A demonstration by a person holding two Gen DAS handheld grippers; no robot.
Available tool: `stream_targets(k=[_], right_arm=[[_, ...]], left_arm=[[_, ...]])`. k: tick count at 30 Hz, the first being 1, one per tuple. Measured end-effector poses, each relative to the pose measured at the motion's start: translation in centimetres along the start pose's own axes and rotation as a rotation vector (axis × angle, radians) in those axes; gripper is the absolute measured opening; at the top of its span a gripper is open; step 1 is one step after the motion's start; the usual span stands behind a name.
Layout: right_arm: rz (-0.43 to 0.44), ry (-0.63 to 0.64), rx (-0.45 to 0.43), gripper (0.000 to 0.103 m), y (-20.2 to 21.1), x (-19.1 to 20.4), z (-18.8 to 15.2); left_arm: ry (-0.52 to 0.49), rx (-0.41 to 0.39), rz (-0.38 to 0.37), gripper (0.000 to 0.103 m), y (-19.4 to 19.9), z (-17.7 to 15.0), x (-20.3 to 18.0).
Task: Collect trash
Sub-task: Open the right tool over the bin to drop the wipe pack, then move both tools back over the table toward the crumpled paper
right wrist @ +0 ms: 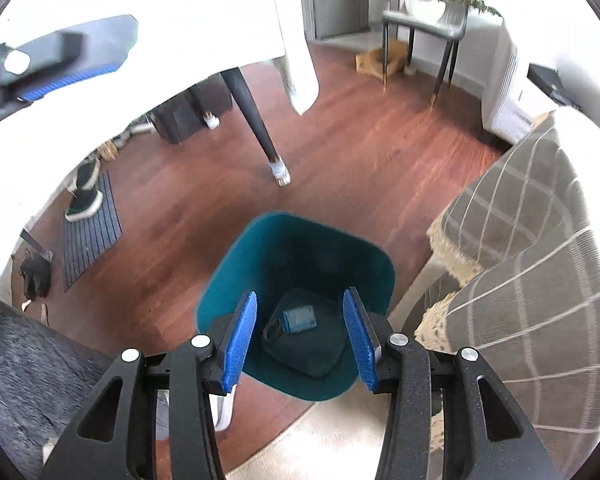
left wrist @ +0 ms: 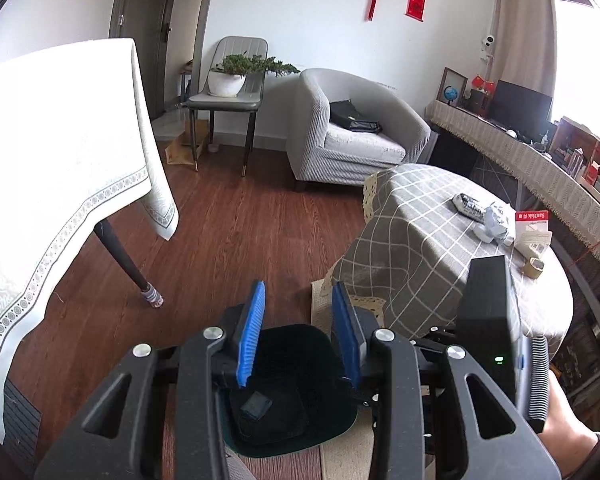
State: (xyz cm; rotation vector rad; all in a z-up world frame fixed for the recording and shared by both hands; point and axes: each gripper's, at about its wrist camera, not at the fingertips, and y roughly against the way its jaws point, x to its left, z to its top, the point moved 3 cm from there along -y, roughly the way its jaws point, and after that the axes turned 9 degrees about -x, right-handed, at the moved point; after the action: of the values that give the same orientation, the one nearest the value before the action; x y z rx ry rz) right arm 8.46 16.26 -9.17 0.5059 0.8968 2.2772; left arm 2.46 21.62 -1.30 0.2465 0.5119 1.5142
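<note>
A teal trash bin stands on the wood floor; a small blue-grey packet lies at its bottom. It also shows in the left wrist view with the packet inside. My right gripper is open and empty, right above the bin's mouth. My left gripper is open and empty, above the bin's far side. On the checked round table lie crumpled white paper, a wrapper, a red-and-white card and a tape roll.
A white-clothed table with a dark leg stands left. A grey armchair and a chair with a potted plant stand at the back. Shoes on a mat lie left. A beige rug lies under the bin.
</note>
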Motion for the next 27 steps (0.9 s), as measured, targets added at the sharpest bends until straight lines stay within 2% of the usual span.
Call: stream_targets(k=[4,6,12,27], right_arm=[[-0.007,-0.003,-0.080,0.039,2.8,-0.4,1.2],[-0.013,-0.008,-0.110,0.039,4.0,-1.0,1.6],[-0.072,-0.041,-0.191,0.037,8.0,-3.8,1.8],[-0.244,-0.139,-0.280,0.038,15.6,-12.4,-1.8]], left_arm=[[-0.011,-0.026,0.000,0.039,0.4,0.7,-1.2],[-0.005,-0.042,-0.024,0.046,0.5,0.8,-1.8],[-0.034,-0.067,-0.077,0.054,0.2,1.0,-4.7],[-0.097,-0.075,-0.155,0.066,-2.2,0.9,-12.7]])
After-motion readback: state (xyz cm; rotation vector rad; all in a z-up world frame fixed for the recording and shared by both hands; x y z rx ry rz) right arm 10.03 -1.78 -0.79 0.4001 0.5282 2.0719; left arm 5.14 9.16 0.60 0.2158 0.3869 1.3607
